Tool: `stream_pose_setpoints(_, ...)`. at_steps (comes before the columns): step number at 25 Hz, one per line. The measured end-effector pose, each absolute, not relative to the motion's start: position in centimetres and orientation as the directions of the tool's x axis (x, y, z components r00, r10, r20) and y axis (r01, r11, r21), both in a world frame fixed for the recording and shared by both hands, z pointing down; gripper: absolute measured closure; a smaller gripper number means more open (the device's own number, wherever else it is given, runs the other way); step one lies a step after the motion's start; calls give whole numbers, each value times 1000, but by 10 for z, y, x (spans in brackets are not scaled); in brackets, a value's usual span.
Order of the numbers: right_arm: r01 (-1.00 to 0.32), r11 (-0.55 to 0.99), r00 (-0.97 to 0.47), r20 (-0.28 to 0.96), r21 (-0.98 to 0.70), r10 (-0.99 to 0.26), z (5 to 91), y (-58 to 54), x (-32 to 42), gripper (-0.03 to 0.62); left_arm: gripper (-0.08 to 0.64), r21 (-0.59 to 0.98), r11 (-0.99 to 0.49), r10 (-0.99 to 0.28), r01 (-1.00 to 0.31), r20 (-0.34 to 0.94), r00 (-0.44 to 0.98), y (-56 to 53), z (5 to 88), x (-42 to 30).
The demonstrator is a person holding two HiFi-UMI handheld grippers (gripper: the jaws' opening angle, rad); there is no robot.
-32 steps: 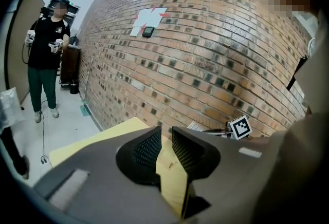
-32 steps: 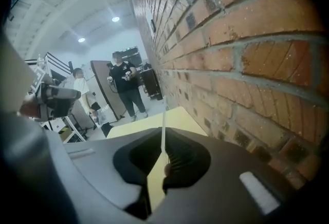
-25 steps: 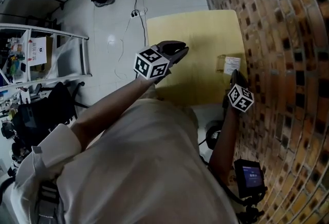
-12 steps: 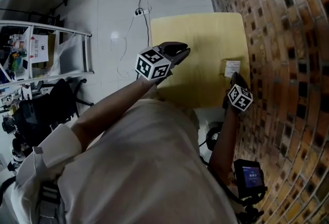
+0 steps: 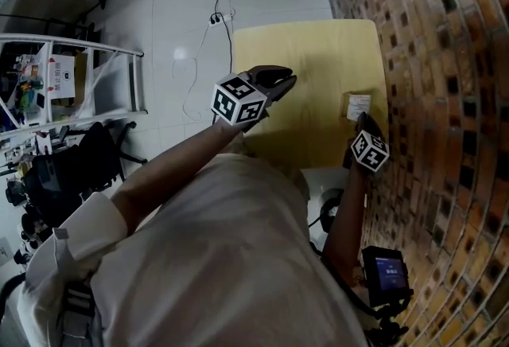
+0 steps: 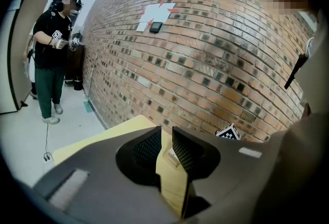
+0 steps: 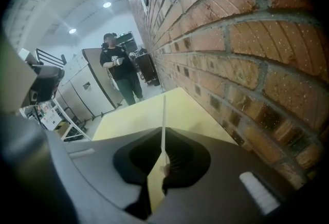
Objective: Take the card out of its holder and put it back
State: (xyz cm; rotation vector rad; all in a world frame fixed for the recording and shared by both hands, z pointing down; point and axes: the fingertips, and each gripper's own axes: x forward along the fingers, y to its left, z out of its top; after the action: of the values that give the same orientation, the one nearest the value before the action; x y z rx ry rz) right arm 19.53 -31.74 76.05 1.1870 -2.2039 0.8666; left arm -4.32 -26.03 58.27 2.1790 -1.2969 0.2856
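Observation:
A white card (image 7: 164, 115) stands edge-on between the jaws of my right gripper (image 7: 163, 159), which is shut on it. In the head view the card (image 5: 358, 105) lies at the right edge of the yellow table (image 5: 310, 59), close to the brick wall, with the right gripper (image 5: 362, 119) just behind it. I cannot tell the holder apart from the card there. My left gripper (image 5: 285, 81) hovers over the table's left side, open and empty. Through its gap (image 6: 165, 141) I see bare table and a small pale object (image 6: 171, 155).
The brick wall (image 5: 445, 59) runs along the table's right edge. A metal rack (image 5: 79, 83) and a cable (image 5: 215, 19) are on the floor to the left. A person (image 6: 51, 58) stands far off. A small screen (image 5: 386, 270) sits low right.
The view has shifted slightly and the people at the top of the floor have moved out of sight. Both grippers stay almost where they were.

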Motion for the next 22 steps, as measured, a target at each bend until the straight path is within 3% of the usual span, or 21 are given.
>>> stream_pose_setpoints(22, -858, 437, -486, 699, -268, -525, 808, -310, 189, 580, 474, 351, -354, -731, -867, 474, 490, -261, 581, -39)
